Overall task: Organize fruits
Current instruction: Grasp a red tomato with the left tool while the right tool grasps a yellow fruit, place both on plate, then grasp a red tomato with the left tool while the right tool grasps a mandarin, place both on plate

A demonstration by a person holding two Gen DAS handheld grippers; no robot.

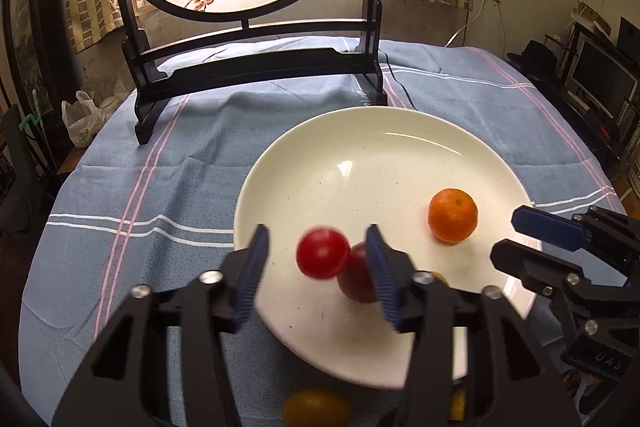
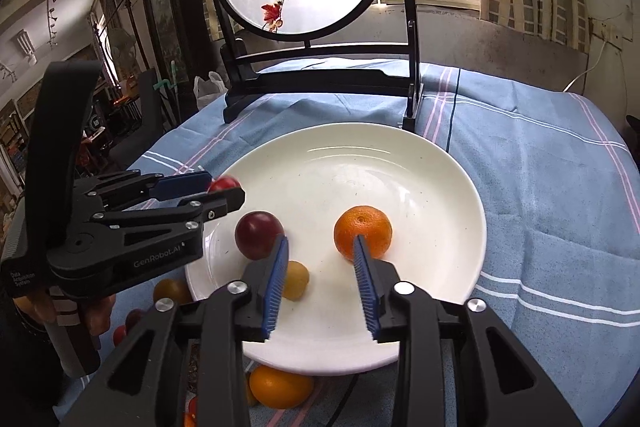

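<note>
A white plate (image 1: 400,155) (image 2: 420,187) lies on the blue cloth. On it sit an orange mandarin (image 1: 452,215) (image 2: 363,231), a dark red plum (image 1: 358,277) (image 2: 258,234) and a small yellow fruit (image 2: 296,279). My left gripper (image 1: 318,233) (image 2: 220,187) is open over the plate's left rim. A small red tomato (image 1: 323,252) (image 2: 225,183) sits blurred between its fingers, touching neither. My right gripper (image 2: 320,247) (image 1: 508,235) is open and empty over the plate's near edge, just before the mandarin.
More loose fruit lies on the cloth before the plate: an orange one (image 2: 280,387), a yellow-brown one (image 1: 318,407) (image 2: 170,291) and small red ones (image 2: 132,319). A round painted screen on a black stand (image 1: 256,67) (image 2: 320,83) stands behind the plate.
</note>
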